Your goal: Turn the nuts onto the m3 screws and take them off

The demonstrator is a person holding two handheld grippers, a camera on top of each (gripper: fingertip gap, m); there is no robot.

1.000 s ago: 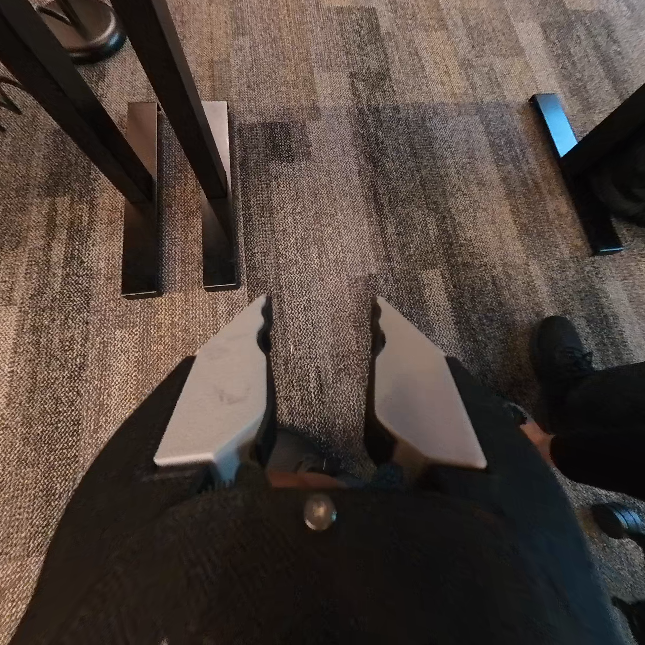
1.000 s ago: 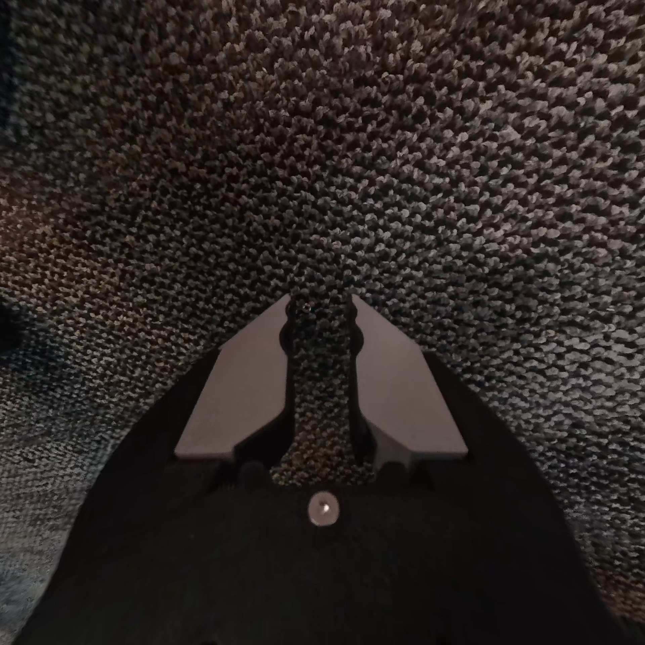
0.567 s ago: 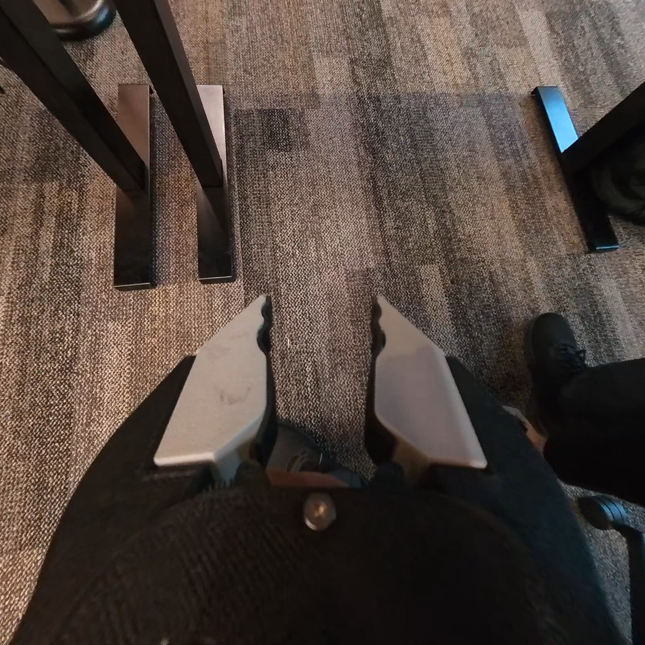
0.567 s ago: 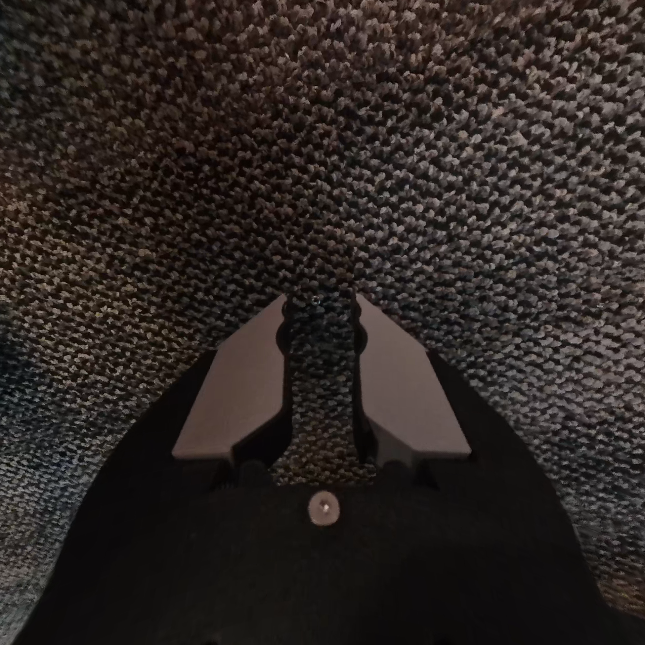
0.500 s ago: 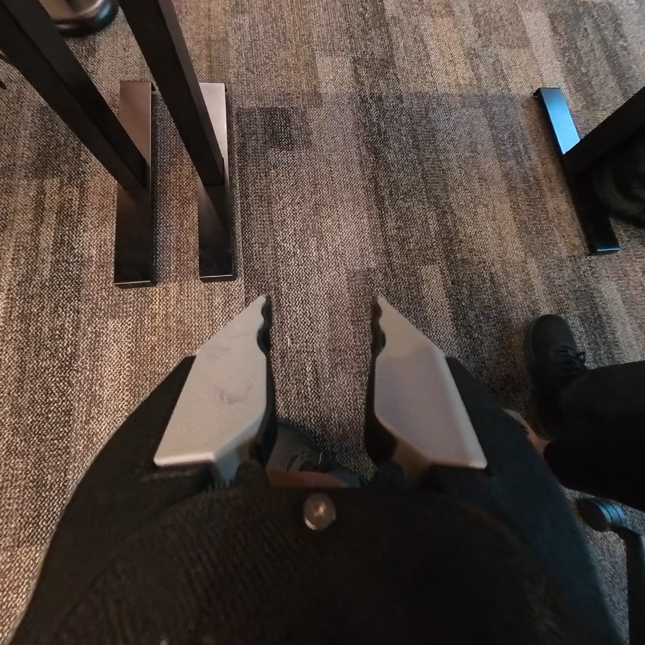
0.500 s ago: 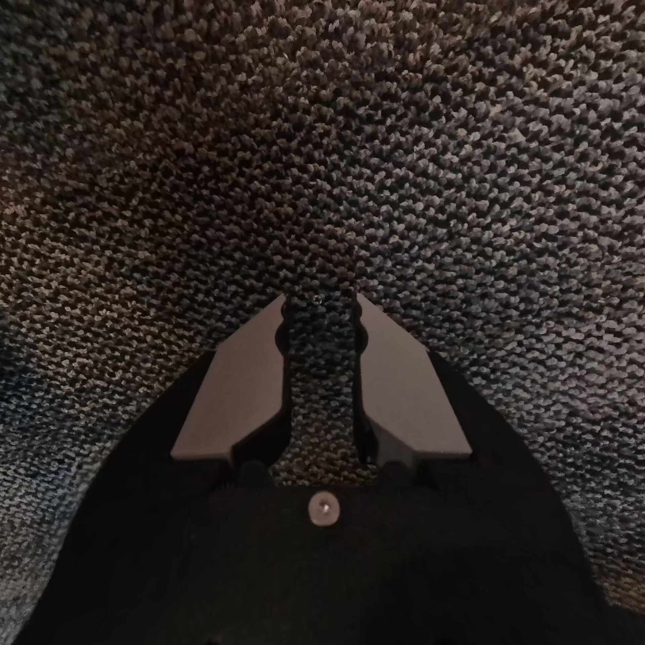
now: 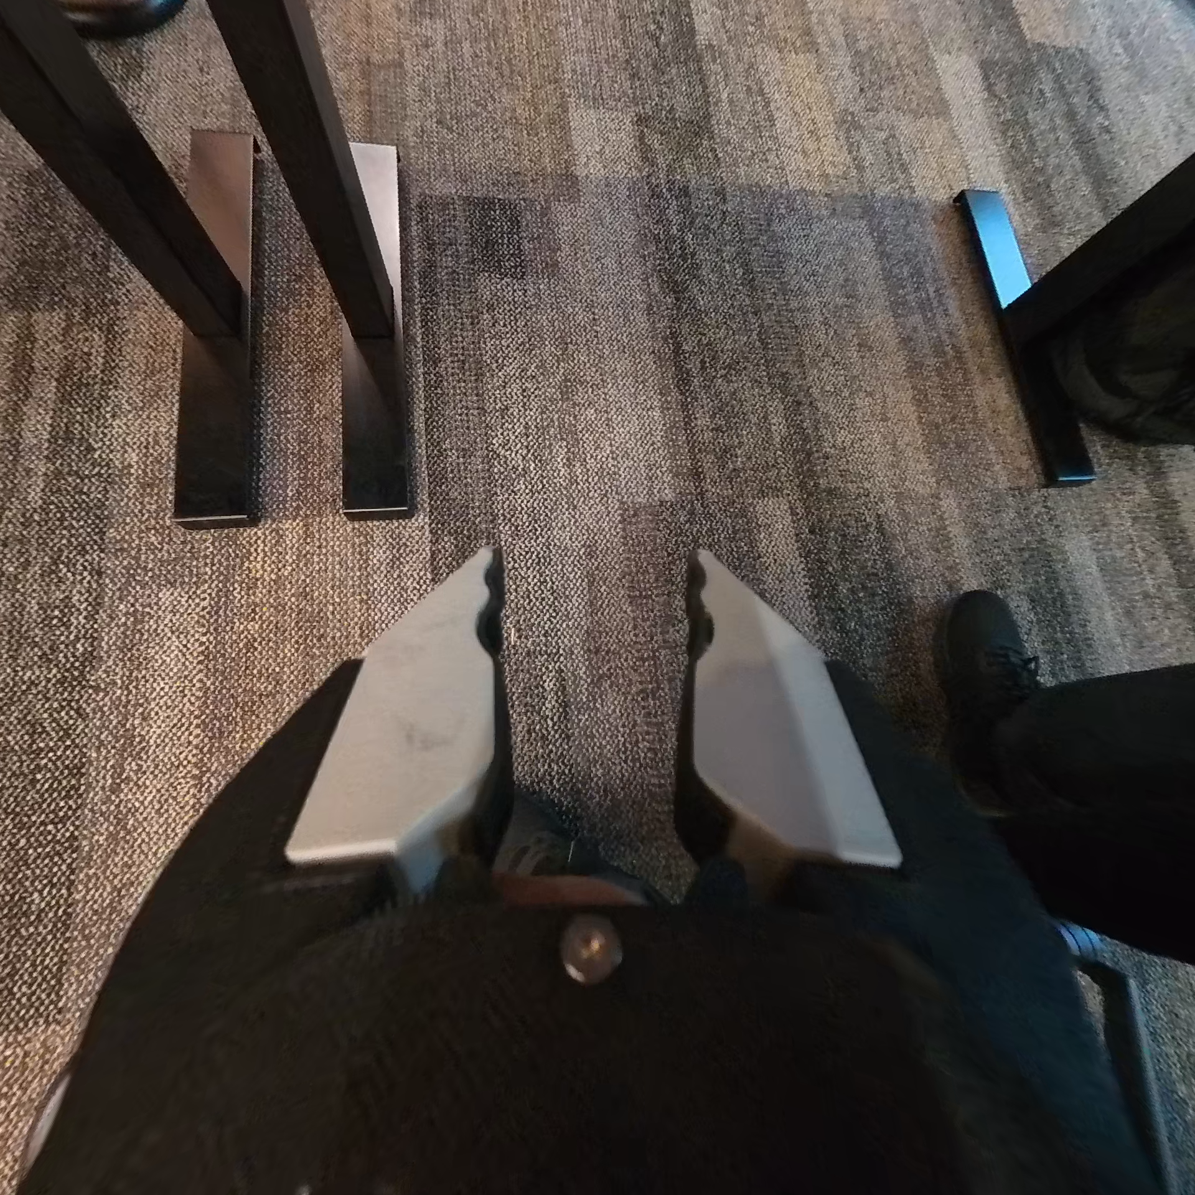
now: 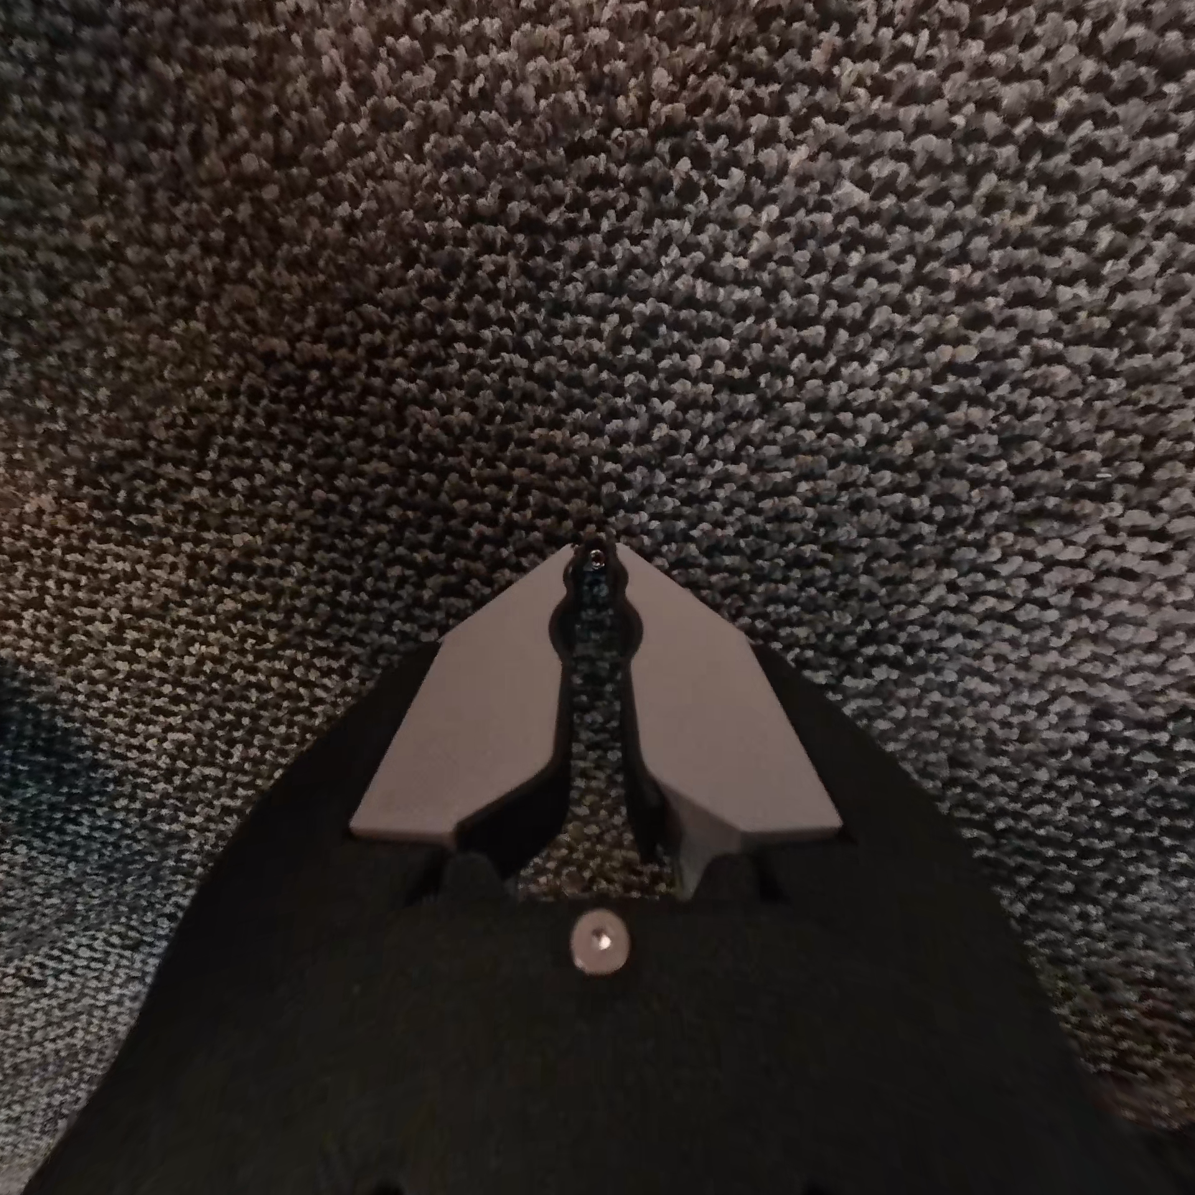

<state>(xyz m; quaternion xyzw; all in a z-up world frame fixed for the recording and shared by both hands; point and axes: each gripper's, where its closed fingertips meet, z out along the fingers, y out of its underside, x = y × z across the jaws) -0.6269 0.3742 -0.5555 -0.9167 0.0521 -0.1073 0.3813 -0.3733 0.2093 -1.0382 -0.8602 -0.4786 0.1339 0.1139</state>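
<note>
Down at the carpet (image 8: 840, 323), the right gripper (image 8: 595, 555) pinches a tiny nut (image 8: 595, 557) at its tips, seemingly a dropped piece being retrieved, while beyond it the left gripper (image 7: 593, 566) hangs spread and empty near the table legs (image 7: 310, 194), so threading appears yet to resume.

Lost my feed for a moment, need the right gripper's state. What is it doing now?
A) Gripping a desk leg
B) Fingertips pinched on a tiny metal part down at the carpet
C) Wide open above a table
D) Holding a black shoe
B: the right gripper has its fingertips nearly together around a small shiny metal part, close to the carpet.
</note>
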